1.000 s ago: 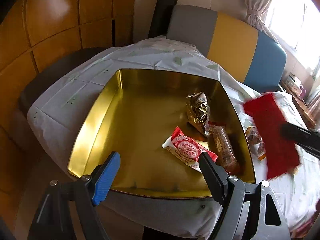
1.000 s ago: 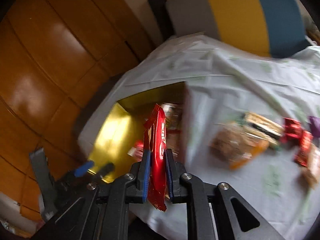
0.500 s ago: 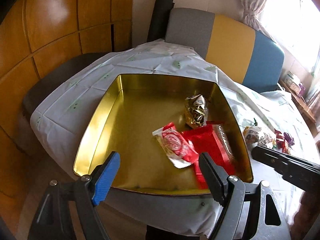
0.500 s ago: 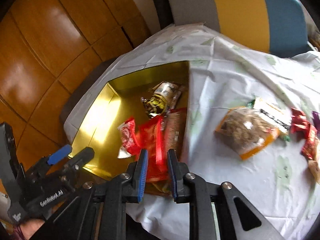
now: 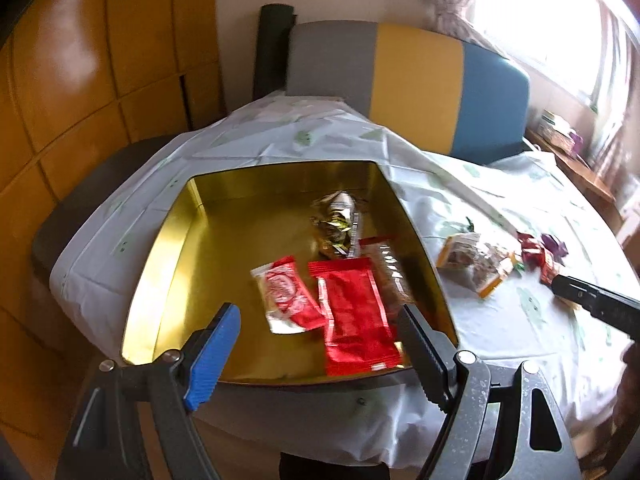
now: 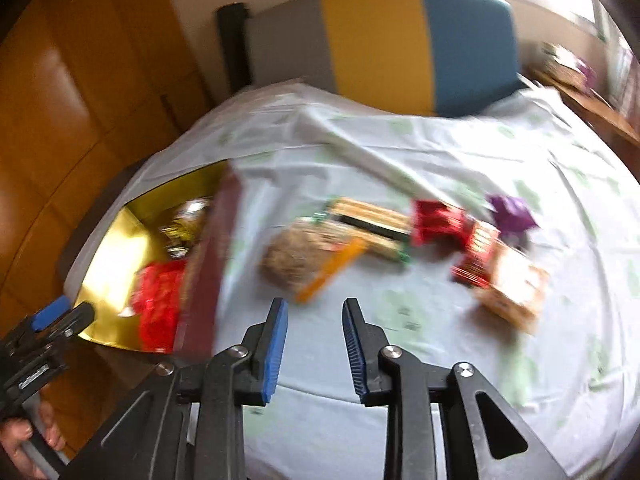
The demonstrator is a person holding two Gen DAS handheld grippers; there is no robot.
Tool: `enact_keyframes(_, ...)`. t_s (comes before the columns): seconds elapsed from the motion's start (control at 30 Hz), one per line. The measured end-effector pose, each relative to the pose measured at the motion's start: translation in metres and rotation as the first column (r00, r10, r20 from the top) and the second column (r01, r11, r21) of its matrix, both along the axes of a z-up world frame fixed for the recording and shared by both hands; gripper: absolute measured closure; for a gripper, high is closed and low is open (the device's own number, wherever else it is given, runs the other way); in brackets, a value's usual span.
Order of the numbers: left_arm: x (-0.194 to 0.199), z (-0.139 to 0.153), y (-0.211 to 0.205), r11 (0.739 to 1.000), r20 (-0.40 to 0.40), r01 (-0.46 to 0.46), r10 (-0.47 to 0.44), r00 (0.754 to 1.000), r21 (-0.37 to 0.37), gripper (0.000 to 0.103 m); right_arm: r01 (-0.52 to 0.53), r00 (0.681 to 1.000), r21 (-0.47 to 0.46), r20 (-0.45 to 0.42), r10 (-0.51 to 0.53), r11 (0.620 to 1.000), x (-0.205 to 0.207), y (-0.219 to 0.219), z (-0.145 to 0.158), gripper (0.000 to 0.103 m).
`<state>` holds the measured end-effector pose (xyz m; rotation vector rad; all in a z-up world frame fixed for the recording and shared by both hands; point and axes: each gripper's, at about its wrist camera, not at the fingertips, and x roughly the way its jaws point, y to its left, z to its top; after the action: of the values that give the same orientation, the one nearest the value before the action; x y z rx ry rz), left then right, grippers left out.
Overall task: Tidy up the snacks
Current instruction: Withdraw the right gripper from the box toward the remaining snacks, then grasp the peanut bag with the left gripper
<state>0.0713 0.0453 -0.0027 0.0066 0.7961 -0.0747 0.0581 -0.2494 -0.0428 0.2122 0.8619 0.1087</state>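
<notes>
A gold tin (image 5: 160, 256) sits on the white tablecloth and holds several snacks. Among them a plain red packet (image 5: 356, 316) lies flat beside a red-and-white packet (image 5: 286, 298), with a gold foil snack (image 5: 334, 222) farther back. My left gripper (image 5: 316, 348) hangs open over the tin's near rim with nothing between its fingers. My right gripper (image 6: 314, 340) is over bare cloth to the right of the tin (image 6: 116, 264), its jaws opening and empty. Loose snacks lie ahead of it: a clear bag with an orange edge (image 6: 308, 260), red packets (image 6: 438, 222) and a purple sweet (image 6: 512, 212).
A chair back in grey, yellow and blue (image 5: 408, 80) stands behind the table. Orange wooden panels (image 5: 80, 80) fill the left side. A bright window and a low shelf (image 5: 560, 132) are at the right. A hand (image 6: 24, 440) holds the left gripper's handle.
The plain red packet left my right gripper and now lies in the tin. My right gripper swung right, away from the tin, and its jaws have parted. The left view shifted slightly.
</notes>
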Motion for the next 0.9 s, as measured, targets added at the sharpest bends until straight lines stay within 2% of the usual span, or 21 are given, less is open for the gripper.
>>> enact_keyframes(0.23,-0.001,0.001,-0.025,0.997,-0.005,0.079,-0.079,0.997,0.021,0.022,0.145,0.989,0.008,-0.040,-0.144,0.989,-0.011,-0.052,-0.014,0.073)
enact_keyframes(0.5,-0.003,-0.004,-0.054,0.983,-0.040,0.175,-0.173,0.984,0.050,0.022,0.223,0.973,0.042,-0.078,-0.219,0.974,-0.020,-0.079,-0.026,0.070)
enact_keyframes(0.7,-0.008,-0.002,-0.075,0.958,-0.090,0.285,-0.282,0.955,0.020,0.022,0.242,0.969,0.069,-0.074,-0.237,0.968,-0.036,-0.088,-0.024,0.069)
enact_keyframes(0.83,-0.005,0.002,-0.093,0.940,-0.093,0.341,-0.337,0.937,0.030,0.022,0.248,0.967,0.069,-0.070,-0.243,0.966,-0.044,-0.093,-0.022,0.068)
enact_keyframes(0.9,0.003,0.000,-0.107,0.916,-0.120,0.399,-0.392,0.912,0.042,0.022,0.252,0.966,0.068,-0.075,-0.247,0.965,-0.047,-0.097,-0.023,0.068)
